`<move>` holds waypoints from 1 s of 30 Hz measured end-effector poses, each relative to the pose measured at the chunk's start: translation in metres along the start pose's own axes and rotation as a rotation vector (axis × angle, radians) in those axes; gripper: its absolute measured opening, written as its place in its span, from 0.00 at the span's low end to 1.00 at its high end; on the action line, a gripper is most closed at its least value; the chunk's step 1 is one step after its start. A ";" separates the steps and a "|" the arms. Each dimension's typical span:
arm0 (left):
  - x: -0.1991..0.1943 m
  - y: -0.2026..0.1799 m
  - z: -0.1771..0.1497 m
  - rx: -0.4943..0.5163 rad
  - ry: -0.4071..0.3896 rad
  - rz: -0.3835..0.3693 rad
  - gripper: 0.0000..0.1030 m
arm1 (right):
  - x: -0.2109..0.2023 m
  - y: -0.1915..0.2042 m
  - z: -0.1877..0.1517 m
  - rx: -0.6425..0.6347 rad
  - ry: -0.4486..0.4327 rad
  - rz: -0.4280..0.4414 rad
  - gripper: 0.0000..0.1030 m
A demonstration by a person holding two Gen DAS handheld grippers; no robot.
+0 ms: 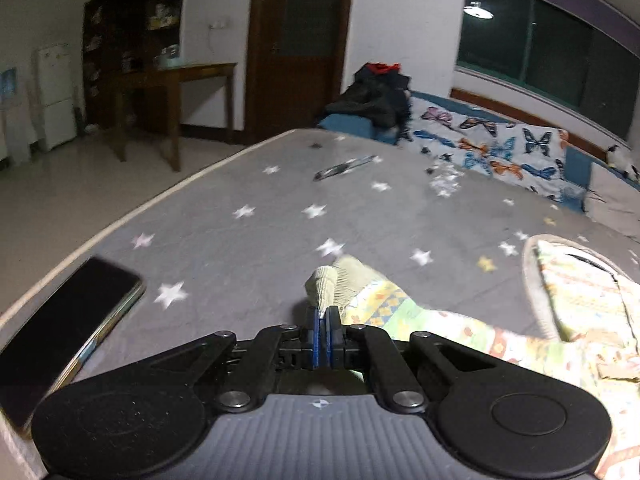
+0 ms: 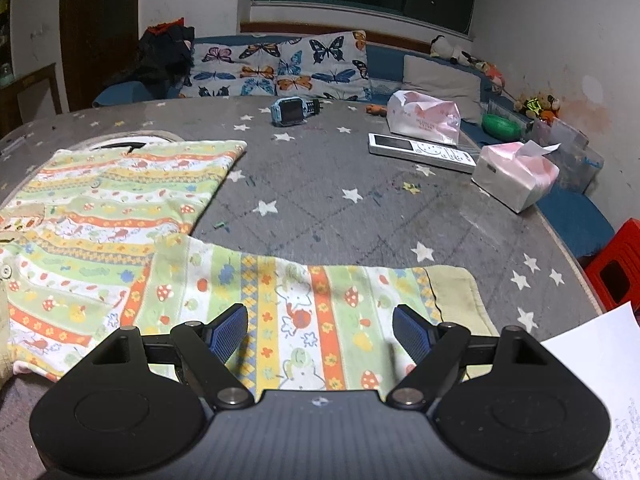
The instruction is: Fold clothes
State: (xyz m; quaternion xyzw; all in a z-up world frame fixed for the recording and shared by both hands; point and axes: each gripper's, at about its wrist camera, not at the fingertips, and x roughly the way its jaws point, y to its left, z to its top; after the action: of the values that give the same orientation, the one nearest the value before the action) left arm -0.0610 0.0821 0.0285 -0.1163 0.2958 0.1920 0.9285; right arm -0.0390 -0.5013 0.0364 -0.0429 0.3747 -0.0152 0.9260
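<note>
A child's long-sleeved top [image 2: 108,216] with green, yellow and orange stripes and mushroom prints lies flat on the grey star-patterned bed cover [image 2: 360,208]. My left gripper [image 1: 322,312] is shut on the pale green cuff [image 1: 332,280] of its left sleeve [image 1: 400,308], held just above the cover. The shirt's neck opening [image 1: 560,280] shows at the right of that view. My right gripper [image 2: 320,332] is open, hovering over the right sleeve [image 2: 320,308], which lies stretched out flat with its cuff [image 2: 456,292] to the right.
A black phone [image 1: 64,328] lies at the bed's left edge. A remote [image 2: 420,152], tissue packs [image 2: 516,172], a blue watch [image 2: 290,110] and a sheet of paper [image 2: 600,380] lie right. A butterfly quilt [image 2: 280,68] and dark clothes [image 1: 372,96] lie at the back.
</note>
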 end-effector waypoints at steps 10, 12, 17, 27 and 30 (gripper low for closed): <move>0.007 0.001 -0.006 0.027 0.022 0.058 0.03 | 0.007 -0.002 -0.002 -0.011 0.032 -0.008 0.79; 0.013 -0.001 -0.002 0.040 0.024 0.069 0.03 | 0.009 -0.004 -0.002 -0.004 0.038 -0.003 0.79; 0.024 -0.002 0.004 0.064 0.032 0.095 0.07 | 0.014 -0.010 -0.005 0.024 0.053 0.019 0.80; -0.003 -0.010 0.013 0.035 0.014 0.070 0.11 | 0.003 -0.006 0.002 -0.014 0.024 0.023 0.80; -0.024 -0.032 0.011 0.063 0.017 -0.054 0.11 | -0.004 0.001 0.005 -0.039 0.006 0.043 0.80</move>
State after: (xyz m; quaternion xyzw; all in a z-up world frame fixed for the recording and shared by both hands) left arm -0.0596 0.0500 0.0546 -0.0967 0.3063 0.1564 0.9340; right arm -0.0382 -0.4993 0.0429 -0.0526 0.3786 0.0120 0.9240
